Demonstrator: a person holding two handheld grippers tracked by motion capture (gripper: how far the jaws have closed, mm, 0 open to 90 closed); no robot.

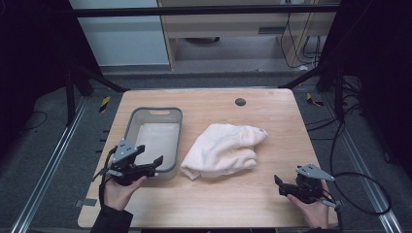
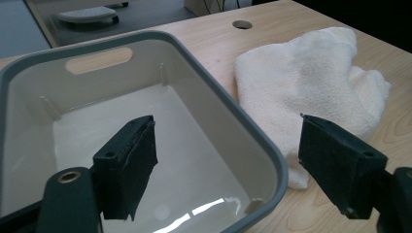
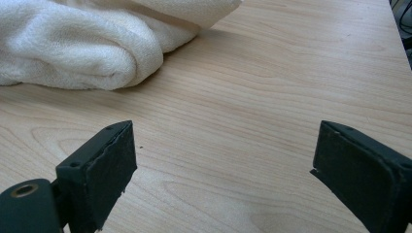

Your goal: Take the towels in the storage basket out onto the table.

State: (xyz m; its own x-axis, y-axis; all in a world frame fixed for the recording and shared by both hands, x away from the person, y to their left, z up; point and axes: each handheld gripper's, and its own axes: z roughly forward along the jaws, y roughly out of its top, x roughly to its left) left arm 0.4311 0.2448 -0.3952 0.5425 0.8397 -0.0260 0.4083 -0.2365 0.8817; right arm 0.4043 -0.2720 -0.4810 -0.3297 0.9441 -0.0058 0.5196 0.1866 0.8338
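There is one wooden counter (image 1: pixel 272 194). On it sit one tub (image 1: pixel 154 112) and one towel (image 1: pixel 223 148). There are two grippers, one in each hand.

The tub is grey on its rim and white inside. It has nothing in it. It stands on the left part of the counter, and it has a slot handle in its far wall. The towel is cream and bunched up in a soft heap. It lies in the middle of the counter, just beside the right wall of the tub.

The left gripper (image 1: pixel 149 158) is at the near end of the tub. Its jaws are spread wide and pinch nothing. In the left gripper view, one jaw hangs over the inside of the tub and the other jaw is past the rim, on the towel's side. The rim of the tub stands between the two jaws.

The right gripper (image 1: pixel 278 186) is near the front right corner of the counter, apart from the towel. Its jaws are spread wide too, with bare wood between them.

One small dark round hole (image 1: pixel 240 102) is in the counter near the far edge. A black cable (image 1: pixel 369 194) loops off the right side.
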